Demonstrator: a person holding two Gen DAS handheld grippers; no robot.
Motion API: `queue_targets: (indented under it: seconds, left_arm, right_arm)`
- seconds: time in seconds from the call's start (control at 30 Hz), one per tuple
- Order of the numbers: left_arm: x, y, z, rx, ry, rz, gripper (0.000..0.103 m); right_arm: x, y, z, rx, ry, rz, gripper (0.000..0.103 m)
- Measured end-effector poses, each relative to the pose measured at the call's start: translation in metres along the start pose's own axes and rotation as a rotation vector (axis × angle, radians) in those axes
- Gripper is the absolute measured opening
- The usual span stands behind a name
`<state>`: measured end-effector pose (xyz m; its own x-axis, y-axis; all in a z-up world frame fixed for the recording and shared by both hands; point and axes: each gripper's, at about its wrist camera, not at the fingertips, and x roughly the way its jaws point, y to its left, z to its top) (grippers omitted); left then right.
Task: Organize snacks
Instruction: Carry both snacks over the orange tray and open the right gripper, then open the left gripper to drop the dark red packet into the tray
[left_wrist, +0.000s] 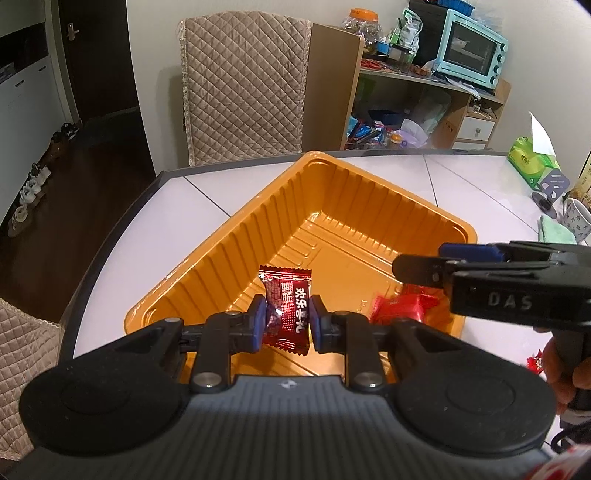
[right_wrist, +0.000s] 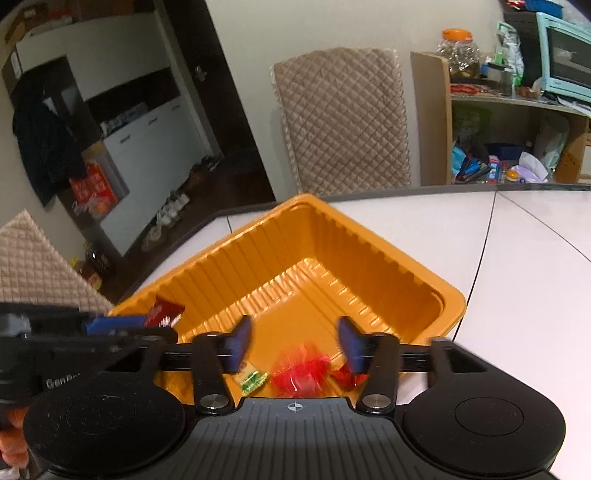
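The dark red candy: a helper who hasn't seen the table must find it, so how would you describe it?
Start at the orange tray on the white table. Over its near end, the left hand-held gripper pinches the dark red candy upright between blue pads. Unlike the bright red candy lying loose beside it, its wrapper is darker and carries white lettering.

Left claw (left_wrist: 286, 319) clamped on dark red candy (left_wrist: 286, 310) above orange tray (left_wrist: 332, 206), right claw (left_wrist: 417, 264) alongside.

One orange tray (left_wrist: 332, 206), one dark red candy (left_wrist: 286, 310), two bright red candies (right_wrist: 301, 373), one green candy (right_wrist: 254, 382).
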<state>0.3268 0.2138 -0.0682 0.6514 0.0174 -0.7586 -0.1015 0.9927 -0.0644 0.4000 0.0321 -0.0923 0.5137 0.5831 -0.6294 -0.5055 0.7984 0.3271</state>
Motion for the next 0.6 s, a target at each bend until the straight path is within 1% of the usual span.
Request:
queue_targets:
  seconds: [0.33, 0.6]
  left_arm:
    - [-0.004, 0.002, -0.005, -0.010, 0.012, -0.008, 0.022]
    - [-0.007, 0.002, -0.006, -0.015, 0.009, -0.005, 0.023]
  right_arm:
    - [-0.012, 0.001, -0.004, -0.027, 0.024, 0.018, 0.063]
    - [-0.018, 0.004, -0.007, -0.030, 0.025, 0.027, 0.063]
